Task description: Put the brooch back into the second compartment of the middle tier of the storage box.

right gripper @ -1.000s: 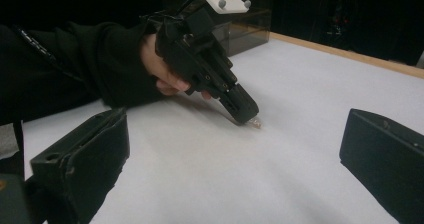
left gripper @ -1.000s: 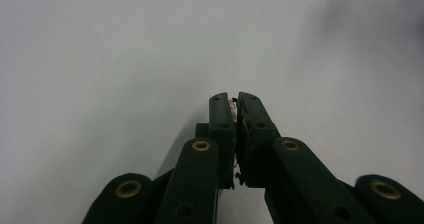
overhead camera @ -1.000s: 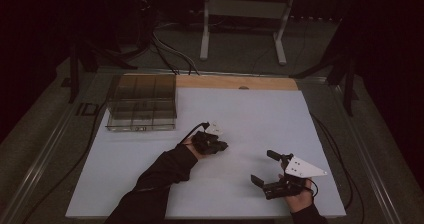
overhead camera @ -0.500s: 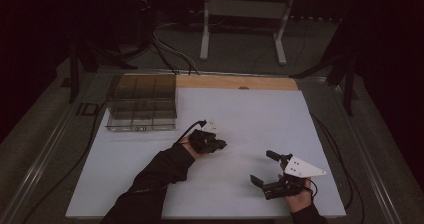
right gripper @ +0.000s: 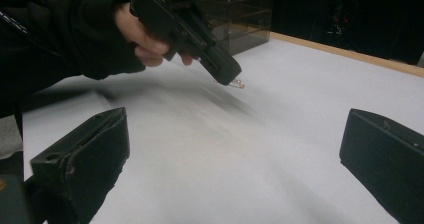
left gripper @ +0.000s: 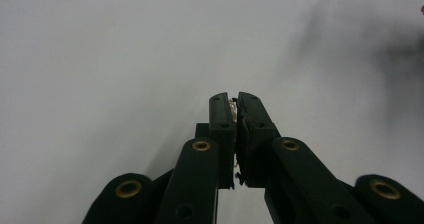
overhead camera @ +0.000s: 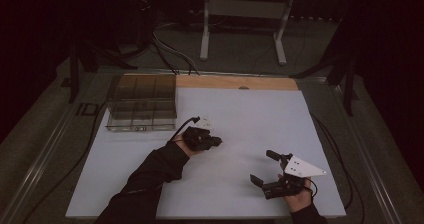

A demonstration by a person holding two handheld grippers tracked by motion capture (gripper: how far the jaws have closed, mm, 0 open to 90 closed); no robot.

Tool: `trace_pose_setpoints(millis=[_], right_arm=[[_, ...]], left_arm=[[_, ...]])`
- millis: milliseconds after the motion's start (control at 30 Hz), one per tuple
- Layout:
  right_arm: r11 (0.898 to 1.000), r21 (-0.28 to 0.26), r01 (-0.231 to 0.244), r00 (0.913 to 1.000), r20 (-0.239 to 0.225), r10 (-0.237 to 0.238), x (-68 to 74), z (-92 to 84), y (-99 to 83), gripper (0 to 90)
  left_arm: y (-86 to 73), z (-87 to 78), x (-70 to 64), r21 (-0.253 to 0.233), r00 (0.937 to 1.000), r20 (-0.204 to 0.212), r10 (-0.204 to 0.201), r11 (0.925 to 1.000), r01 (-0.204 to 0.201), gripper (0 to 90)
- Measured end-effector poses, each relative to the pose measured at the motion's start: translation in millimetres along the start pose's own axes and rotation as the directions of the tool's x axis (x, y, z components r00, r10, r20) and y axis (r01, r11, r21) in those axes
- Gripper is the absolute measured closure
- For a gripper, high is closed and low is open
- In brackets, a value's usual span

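Little has shifted over the past second: the left gripper (overhead camera: 216, 141) has edged slightly toward the middle of the white table (overhead camera: 250, 114), while the right gripper (overhead camera: 264, 168) remains near the table's front right corner. From the high view, a person's dark-sleeved left arm (overhead camera: 150, 179) reaches in from the bottom edge, the hand (overhead camera: 192, 140) wrapped around the left gripper just in front of a clear plastic box (overhead camera: 141, 103) that stands at the table's far left. The box is divided into compartments by thin walls; what they hold, if anything, cannot be made out in the dim light. In the left gripper view, the two black jaws are pressed together on a small glinting object (left gripper: 234, 106), of which only a sliver shows at the seam. The right gripper view catches the same piece from the side: a thin, gold-coloured bit of wire or chain (right gripper: 236, 83) dangles from the closed tip of the left gripper, held clear above the table surface. The right gripper's jaws stand wide apart, with nothing between them, pointing across the table toward the other hand. A grey three-cornered plate (overhead camera: 304, 168) rides on top of the right gripper, and a black cable (overhead camera: 180, 129) trails from the left one toward the box.
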State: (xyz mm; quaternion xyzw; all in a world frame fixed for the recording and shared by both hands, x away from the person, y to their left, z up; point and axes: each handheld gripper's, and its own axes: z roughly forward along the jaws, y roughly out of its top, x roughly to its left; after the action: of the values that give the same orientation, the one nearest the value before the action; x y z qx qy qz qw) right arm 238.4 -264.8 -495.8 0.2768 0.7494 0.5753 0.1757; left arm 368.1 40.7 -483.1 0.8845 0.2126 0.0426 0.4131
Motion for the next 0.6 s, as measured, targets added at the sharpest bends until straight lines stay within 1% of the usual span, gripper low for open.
trace_pose_setpoints(millis=[67,167,267,367,600], right_arm=[[1.000,0.009,0.004,1.0000,0.001,-0.004,-0.4,0.7,-0.7,0.0],[1.000,0.001,0.003,1.0000,0.002,-0.003,0.0,0.2,0.2,0.0],[1.000,0.008,0.005,1.0000,0.001,-0.005,-0.3,0.8,-0.5,0.0],[1.000,0.001,0.003,1.0000,0.003,-0.003,0.0,0.3,0.3,0.0],[1.000,0.006,0.005,1.0000,0.000,-0.005,0.1,0.7,-0.1,0.0]], left_arm=[[0.8,-3.7,0.3,-0.002,1.0000,-0.009,0.004,1.0000,-0.004,87.3],[1.8,-9.5,1.0,-0.009,0.9999,-0.012,0.001,1.0000,-0.001,87.2],[2.2,-13.9,1.5,-0.009,0.9999,-0.016,0.001,1.0000,-0.001,87.2],[2.3,-17.9,1.9,-0.009,0.9998,-0.021,0.003,1.0000,-0.003,87.2],[3.1,-26.7,3.7,-0.016,0.9995,-0.030,-0.001,0.9999,0.001,87.3]])
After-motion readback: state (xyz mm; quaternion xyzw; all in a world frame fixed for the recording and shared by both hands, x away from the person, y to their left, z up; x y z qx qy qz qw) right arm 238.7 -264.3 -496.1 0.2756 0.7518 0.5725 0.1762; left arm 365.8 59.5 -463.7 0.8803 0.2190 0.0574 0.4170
